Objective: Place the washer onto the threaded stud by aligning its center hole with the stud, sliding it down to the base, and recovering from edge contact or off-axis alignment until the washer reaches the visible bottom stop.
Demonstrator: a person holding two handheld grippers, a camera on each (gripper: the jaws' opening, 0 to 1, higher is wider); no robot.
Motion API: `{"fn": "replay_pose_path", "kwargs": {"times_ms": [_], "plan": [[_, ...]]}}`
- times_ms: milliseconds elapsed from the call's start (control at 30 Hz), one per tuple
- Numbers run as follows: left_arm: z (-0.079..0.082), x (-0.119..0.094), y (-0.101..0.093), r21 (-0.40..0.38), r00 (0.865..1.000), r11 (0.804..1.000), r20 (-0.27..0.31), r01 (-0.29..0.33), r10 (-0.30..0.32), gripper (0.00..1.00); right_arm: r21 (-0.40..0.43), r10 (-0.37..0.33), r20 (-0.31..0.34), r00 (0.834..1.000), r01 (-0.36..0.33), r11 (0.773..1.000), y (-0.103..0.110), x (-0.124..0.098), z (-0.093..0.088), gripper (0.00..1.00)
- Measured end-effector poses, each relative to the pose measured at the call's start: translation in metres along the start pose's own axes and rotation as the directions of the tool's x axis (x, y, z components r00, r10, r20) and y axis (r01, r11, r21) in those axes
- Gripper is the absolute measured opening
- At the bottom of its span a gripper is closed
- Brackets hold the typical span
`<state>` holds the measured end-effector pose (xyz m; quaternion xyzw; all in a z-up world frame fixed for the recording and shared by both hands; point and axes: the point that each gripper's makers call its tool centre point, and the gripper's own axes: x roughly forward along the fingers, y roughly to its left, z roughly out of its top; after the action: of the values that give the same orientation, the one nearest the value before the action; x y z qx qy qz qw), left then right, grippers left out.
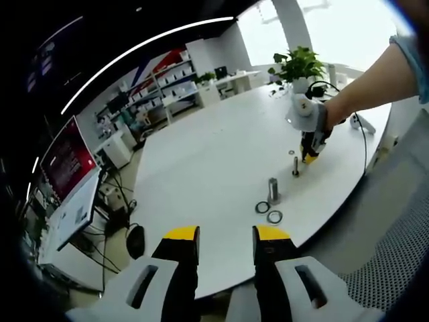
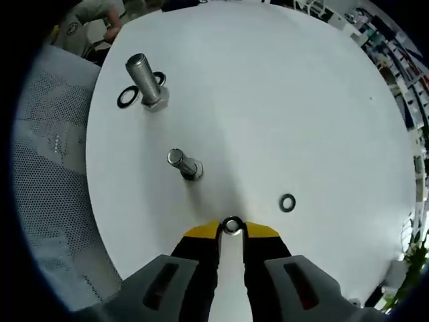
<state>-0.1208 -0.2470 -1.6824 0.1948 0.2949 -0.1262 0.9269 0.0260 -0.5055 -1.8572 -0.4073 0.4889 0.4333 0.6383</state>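
Observation:
In the right gripper view my right gripper [image 2: 232, 228] is shut on a small metal washer [image 2: 232, 225], pinched at its yellow tips just above the white table [image 2: 301, 100]. The small threaded stud [image 2: 181, 162] stands a little ahead and to the left, apart from the washer. In the left gripper view a hand holds that right gripper [image 1: 310, 158] just beside the small stud [image 1: 295, 165]. My left gripper [image 1: 226, 235] hangs open over the near table edge with nothing between its jaws.
A larger bolt [image 2: 144, 79] stands farther off with two dark washers [image 2: 127, 98] at its foot. A spare small washer [image 2: 287, 202] lies to the right. Mesh chair [image 2: 47, 168] sits beside the table edge. A potted plant [image 1: 298, 66] and cable [image 1: 362, 124] stand at the far side.

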Motion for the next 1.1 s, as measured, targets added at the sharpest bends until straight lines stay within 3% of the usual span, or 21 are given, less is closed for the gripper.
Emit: {"fn": "replay_pose_path", "kwargs": {"times_ms": [433,500,600,700,867,1000,1100], "plan": [[-0.001,0.001,-0.001,0.008,1.000,1.000,-0.008,0.006,-0.006,0.29,-0.002,-0.048,0.007,0.999,0.048,0.999,0.003,-0.001,0.003,0.15],[-0.002,0.001,-0.001,0.007,1.000,1.000,-0.009,0.007,-0.006,0.29,-0.001,-0.057,0.032,0.998,0.057,0.998,0.003,-0.003,0.002,0.15],[-0.002,0.001,-0.001,0.005,1.000,1.000,-0.010,0.006,-0.006,0.29,0.028,-0.083,0.123,0.989,0.081,0.996,0.001,-0.003,0.004,0.15],[-0.001,0.001,-0.001,0.007,1.000,1.000,-0.009,0.006,-0.006,0.29,-0.005,-0.125,0.212,0.969,0.129,0.992,0.003,-0.006,0.003,0.15],[-0.002,0.001,-0.001,0.008,1.000,1.000,-0.013,0.009,-0.009,0.29,-0.011,-0.145,0.239,0.960,0.152,0.988,0.002,-0.006,0.003,0.14],[-0.003,0.001,-0.002,0.010,1.000,1.000,-0.016,0.010,-0.010,0.29,0.094,-0.114,0.206,0.972,0.096,0.991,0.001,-0.007,0.001,0.14],[-0.003,0.001,-0.001,0.008,1.000,1.000,-0.017,0.009,-0.009,0.29,0.126,-0.111,0.265,0.958,0.079,0.989,-0.002,-0.014,0.012,0.13]]}}
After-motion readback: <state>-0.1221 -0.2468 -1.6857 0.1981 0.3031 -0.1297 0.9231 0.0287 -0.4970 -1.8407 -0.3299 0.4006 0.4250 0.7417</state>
